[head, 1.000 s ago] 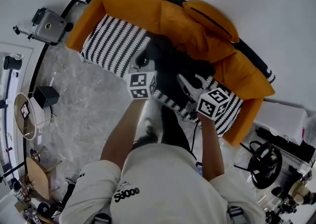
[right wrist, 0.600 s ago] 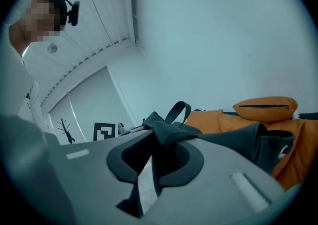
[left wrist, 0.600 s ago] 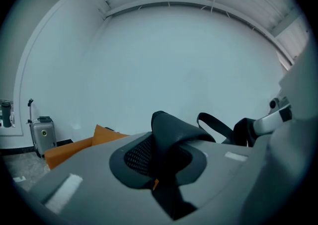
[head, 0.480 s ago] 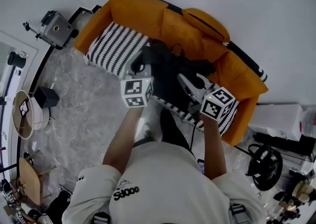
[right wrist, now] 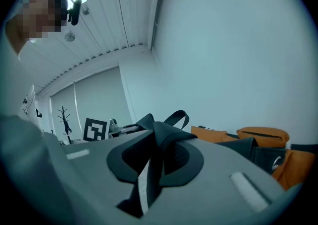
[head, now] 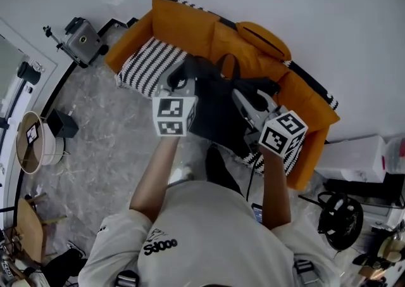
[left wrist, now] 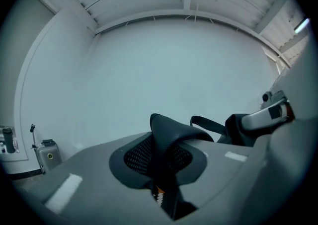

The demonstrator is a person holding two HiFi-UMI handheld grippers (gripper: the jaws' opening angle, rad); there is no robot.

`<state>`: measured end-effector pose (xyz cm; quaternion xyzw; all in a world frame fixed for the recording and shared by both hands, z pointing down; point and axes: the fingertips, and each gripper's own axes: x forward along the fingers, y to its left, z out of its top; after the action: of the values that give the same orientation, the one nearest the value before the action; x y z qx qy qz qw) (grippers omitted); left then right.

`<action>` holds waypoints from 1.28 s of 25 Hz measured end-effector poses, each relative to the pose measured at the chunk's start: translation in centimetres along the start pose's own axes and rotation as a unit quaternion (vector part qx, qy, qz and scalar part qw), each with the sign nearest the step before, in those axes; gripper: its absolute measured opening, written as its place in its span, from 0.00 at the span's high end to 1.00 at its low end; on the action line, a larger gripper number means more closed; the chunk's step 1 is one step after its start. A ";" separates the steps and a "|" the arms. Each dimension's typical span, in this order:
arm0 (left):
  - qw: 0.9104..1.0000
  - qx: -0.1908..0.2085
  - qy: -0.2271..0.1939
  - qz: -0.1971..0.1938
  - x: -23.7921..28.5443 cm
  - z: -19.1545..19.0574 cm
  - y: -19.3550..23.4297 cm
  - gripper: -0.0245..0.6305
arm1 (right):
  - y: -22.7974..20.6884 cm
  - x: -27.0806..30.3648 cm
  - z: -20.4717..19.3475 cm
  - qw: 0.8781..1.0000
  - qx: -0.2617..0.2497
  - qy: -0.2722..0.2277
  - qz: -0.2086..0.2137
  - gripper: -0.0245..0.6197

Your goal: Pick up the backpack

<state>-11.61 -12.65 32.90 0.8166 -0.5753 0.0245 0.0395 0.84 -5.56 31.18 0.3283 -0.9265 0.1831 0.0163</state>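
A black backpack (head: 218,109) hangs in front of the orange sofa (head: 190,26), held up between both grippers. My left gripper (head: 181,80) grips its left side; in the left gripper view its jaws (left wrist: 164,169) are shut on a black padded strap (left wrist: 166,139). My right gripper (head: 248,99) holds the right side; in the right gripper view its jaws (right wrist: 151,167) pinch another black strap (right wrist: 159,144). The pack's top carry loop (head: 226,64) sticks up over the sofa's back cushions. The bottom of the backpack is hidden behind the arms.
The sofa seat carries a black-and-white striped cover (head: 147,65). A camera on a stand (head: 83,40) is at the sofa's left end. A round side table (head: 30,142) stands at the left, and a white box (head: 357,158) and black equipment (head: 338,219) at the right.
Both grippers have risen with the backpack, which has come up off the striped sofa seat. The sofa now sits farther away in the head view.
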 end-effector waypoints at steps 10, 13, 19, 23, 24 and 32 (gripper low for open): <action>0.998 0.025 -0.053 -0.018 -6.7 5.3 -0.9 0.88 | 6.3 -2.8 2.3 0.998 -0.056 -0.022 -0.006 0.90; 0.997 0.030 -0.063 -0.018 -8.6 6.4 -1.2 0.88 | 7.7 -3.3 2.7 0.998 -0.066 -0.020 -0.007 0.90; 0.997 0.036 -0.063 -0.016 -11.0 7.3 -1.4 0.88 | 9.6 -3.9 2.3 0.997 -0.074 -0.017 -0.001 0.90; 0.997 0.034 -0.072 -0.019 -12.8 7.9 -1.4 0.88 | 11.3 -4.4 2.5 0.996 -0.087 -0.017 0.004 0.90; 0.997 0.034 -0.074 -0.017 -13.3 8.0 -1.3 0.88 | 11.7 -4.5 2.4 0.996 -0.091 -0.016 0.005 0.90; 0.997 0.030 -0.075 -0.016 -14.9 8.2 -1.5 0.88 | 13.3 -5.4 2.5 0.996 -0.092 -0.014 0.018 0.90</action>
<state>-15.30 1.09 23.43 0.8258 -0.5629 -0.0198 -0.0281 -2.88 6.29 23.64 0.3116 -0.9452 0.0931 0.0303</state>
